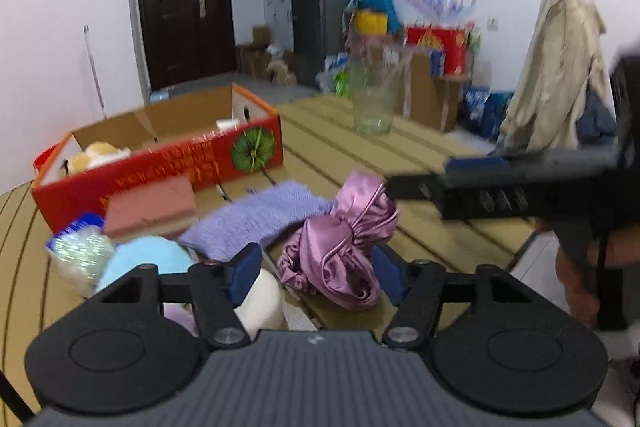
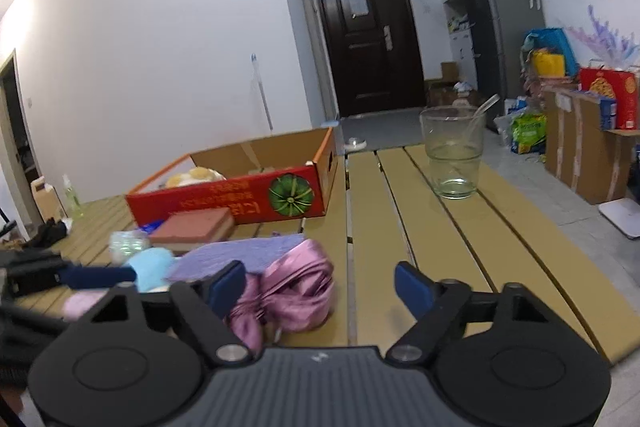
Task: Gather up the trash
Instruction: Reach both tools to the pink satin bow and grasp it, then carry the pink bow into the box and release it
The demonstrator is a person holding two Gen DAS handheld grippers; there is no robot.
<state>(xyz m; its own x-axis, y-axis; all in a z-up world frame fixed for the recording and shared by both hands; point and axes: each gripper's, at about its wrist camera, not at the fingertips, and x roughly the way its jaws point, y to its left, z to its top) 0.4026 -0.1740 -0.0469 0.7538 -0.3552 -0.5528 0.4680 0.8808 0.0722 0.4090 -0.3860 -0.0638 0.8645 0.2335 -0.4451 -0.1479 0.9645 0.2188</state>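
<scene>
Both grippers [image 1: 316,273] [image 2: 320,287] agape, empty, over slatted table [image 2: 400,227] beside seemingly satin cloth [image 1: 344,247].

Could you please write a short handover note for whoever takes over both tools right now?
Left tool: open, empty, the pink satin cloth just ahead between its fingers.
Right tool: open, empty, right of that cloth.
Pile on the slatted table: purple cloth, pink sponge, light blue ball.
Red cardboard box behind the pile already holds some items.
Left: grip the cloth, then the rest.
</scene>
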